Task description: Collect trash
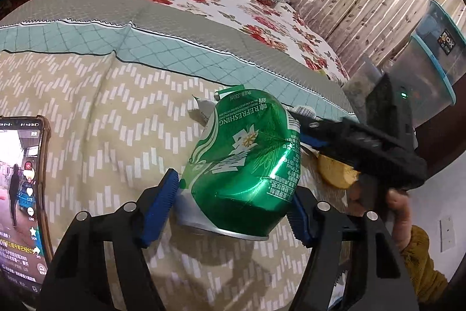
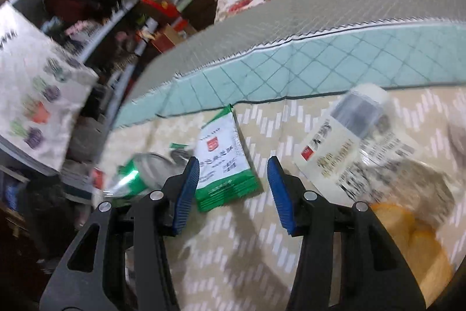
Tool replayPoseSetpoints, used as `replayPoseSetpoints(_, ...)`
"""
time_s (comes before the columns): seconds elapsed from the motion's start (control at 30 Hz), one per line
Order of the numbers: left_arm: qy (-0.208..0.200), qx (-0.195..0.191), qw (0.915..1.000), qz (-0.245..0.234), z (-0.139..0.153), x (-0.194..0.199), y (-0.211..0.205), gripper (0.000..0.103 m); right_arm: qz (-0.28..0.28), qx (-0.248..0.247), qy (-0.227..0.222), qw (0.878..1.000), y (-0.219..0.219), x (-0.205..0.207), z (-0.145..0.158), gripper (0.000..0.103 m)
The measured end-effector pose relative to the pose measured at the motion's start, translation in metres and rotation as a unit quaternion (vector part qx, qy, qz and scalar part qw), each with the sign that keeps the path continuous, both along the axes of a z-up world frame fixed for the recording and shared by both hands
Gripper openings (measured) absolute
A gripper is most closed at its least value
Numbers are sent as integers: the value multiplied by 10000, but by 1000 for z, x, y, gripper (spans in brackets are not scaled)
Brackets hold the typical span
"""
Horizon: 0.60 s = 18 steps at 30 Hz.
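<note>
Bedding in a zigzag-patterned quilt [image 1: 96, 107] is carrying the litter: one crushed green can [image 1: 247, 165] is lying on it, the left tongs [image 1: 233, 206] clenching its sides for lifting, while the right tongs [image 2: 233, 194] are hanging released above one green-edged sachet [image 2: 224, 162], beside one labelled bottle [image 2: 349, 142].

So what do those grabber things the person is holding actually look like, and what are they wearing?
Each is a black plastic tool ending in two fingers with ribbed blue pads and round silver bolts at the joints. The left gripper and right gripper look identical. Seen from the left camera, the right one has a chunky black body with a small green light. The person wears a mustard-yellow knitted sleeve.
</note>
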<state>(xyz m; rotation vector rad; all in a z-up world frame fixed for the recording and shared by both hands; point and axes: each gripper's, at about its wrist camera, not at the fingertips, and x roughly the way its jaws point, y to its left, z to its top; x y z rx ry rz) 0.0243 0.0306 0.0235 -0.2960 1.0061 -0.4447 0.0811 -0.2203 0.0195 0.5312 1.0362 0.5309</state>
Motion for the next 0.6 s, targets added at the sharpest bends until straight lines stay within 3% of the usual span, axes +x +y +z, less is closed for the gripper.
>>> replayPoseSetpoints(0.13, 1, 21, 10000, 10, 0, 3, -2, 65, 208, -789, -376, 9960, 22, 7, -1, 50)
replayPoseSetpoints(0.2, 2, 25, 10000, 29, 0, 4, -1, 64, 283, -957, -476, 9939, 28, 7, -4, 49)
replayPoseSetpoints(0.3, 0, -26, 10000, 55, 1, 5, 2, 64, 393, -1270, -662, 9889, 37, 1, -5, 31)
replayPoseSetpoints(0.33, -11, -33, 10000, 63, 1, 5, 4, 63, 419, -1289, -663, 9886, 36, 0, -6, 22)
replayPoseSetpoints(0.4, -30, -44, 10000, 67, 1, 6, 7, 62, 374, -1187, -611, 9903, 35, -2, -6, 15)
replayPoseSetpoints(0.6, -33, -156, 9999, -45, 2, 2, 7, 62, 82, -920, -612, 9938, 21, -18, -3, 10)
